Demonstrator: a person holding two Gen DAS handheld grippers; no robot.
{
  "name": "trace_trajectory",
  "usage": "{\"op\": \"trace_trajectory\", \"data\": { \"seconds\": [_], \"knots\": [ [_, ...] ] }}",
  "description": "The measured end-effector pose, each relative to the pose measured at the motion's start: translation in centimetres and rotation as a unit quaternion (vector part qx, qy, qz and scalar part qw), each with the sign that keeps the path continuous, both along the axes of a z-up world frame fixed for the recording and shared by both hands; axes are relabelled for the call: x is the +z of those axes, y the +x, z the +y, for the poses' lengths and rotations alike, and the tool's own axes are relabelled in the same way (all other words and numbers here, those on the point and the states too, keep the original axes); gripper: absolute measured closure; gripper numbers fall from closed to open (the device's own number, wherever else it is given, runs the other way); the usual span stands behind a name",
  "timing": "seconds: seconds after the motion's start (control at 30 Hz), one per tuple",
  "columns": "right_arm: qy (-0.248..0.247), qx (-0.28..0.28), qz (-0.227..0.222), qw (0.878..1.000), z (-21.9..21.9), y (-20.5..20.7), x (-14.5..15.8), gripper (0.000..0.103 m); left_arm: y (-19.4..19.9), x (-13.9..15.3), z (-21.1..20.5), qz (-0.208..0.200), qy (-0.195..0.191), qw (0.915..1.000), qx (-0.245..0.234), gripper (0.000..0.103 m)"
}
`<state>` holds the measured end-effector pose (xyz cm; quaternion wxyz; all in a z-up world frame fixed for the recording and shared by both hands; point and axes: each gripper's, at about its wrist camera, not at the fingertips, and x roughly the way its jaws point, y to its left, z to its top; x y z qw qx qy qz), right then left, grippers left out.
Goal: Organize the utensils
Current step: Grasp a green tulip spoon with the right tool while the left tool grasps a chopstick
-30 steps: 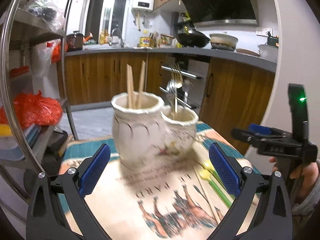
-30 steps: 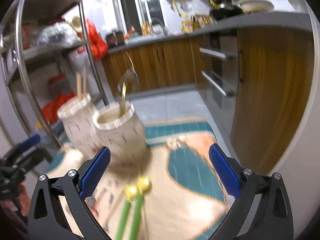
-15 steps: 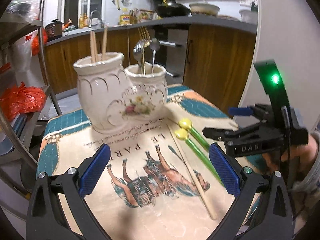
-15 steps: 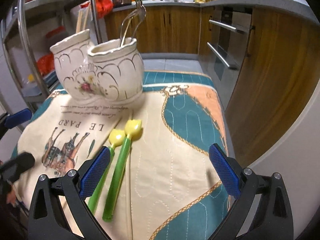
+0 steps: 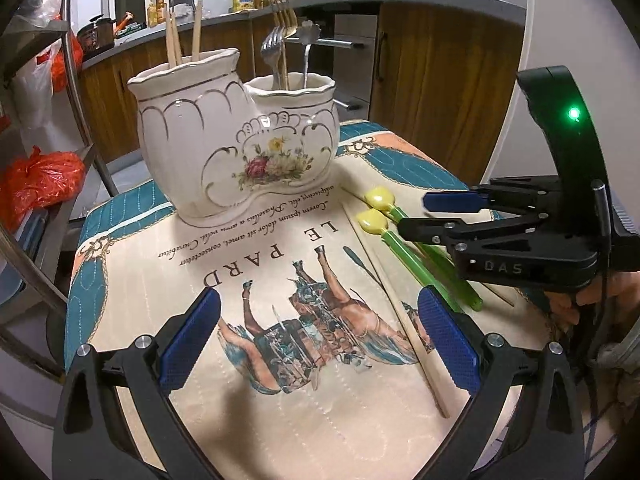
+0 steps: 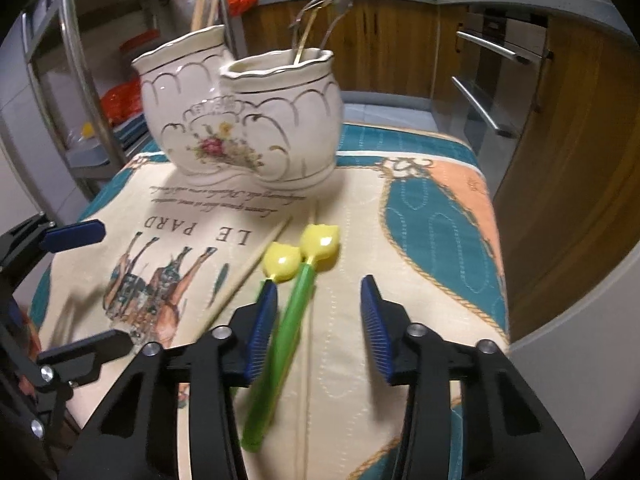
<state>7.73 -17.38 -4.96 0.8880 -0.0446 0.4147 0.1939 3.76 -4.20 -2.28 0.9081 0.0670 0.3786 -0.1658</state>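
A white double ceramic holder stands at the far end of the cloth. Its left cup holds chopsticks, its right cup forks and a spoon. Two yellow-headed spoons with green handles lie on the cloth, with a loose chopstick beside them. My right gripper hangs low over the spoons with its jaws closing. One green handle lies between them, close to the left pad and clear of the right pad. My left gripper is open over the horse print, holding nothing.
The patterned cloth covers a small table whose edges drop off on the left and right. A metal rack with an orange bag stands to the left. Wooden kitchen cabinets line the far side.
Both grippers have tipped down and sunk toward the cloth. The right gripper has come over the green spoons and its jaws have narrowed from wide open around one handle.
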Motion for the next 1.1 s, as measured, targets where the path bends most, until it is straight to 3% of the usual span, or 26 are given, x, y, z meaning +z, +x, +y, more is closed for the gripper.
{"op": "trace_trajectory", "data": {
  "seconds": [0.2, 0.37, 0.53, 0.77, 0.83, 0.87, 0.93, 1.1],
  "knots": [
    [-0.009, 0.006, 0.006, 1.0, 0.8, 0.3, -0.4, 0.078, -0.2, -1.1, -1.3, 0.039, 0.022, 0.9983, -0.039, 0.007],
    [-0.012, 0.01, 0.001, 1.0, 1.1, 0.4, -0.4, 0.089, -0.6, -1.5, -2.3, 0.045, 0.034, 0.9968, -0.056, 0.021],
    [-0.004, 0.011, -0.006, 1.0, 1.0, 0.1, 0.0, 0.092, -0.8, -1.5, -3.2, 0.053, 0.033, 0.9958, -0.068, 0.044],
    [0.017, 0.01, -0.02, 1.0, 0.3, -0.2, 1.1, 0.092, -0.8, -1.5, -4.7, 0.053, 0.043, 0.9949, -0.075, 0.054],
    [0.024, 0.006, -0.026, 0.999, 0.1, -0.3, 1.5, 0.092, -0.5, -1.9, -5.0, 0.059, 0.047, 0.9945, -0.072, 0.073],
    [0.029, 0.006, -0.029, 0.999, 0.0, -0.4, 1.7, 0.092, -0.3, -1.9, -5.0, 0.061, 0.043, 0.9947, -0.071, 0.075],
    [0.033, 0.005, -0.033, 0.999, -0.1, -0.5, 1.9, 0.092, 0.0, -1.8, -4.9, 0.064, 0.043, 0.9947, -0.069, 0.092],
    [0.042, 0.007, -0.043, 0.998, -0.4, -0.8, 2.4, 0.092, 0.3, -1.4, -3.8, 0.067, 0.039, 0.9945, -0.07, 0.097]
  ]
}}
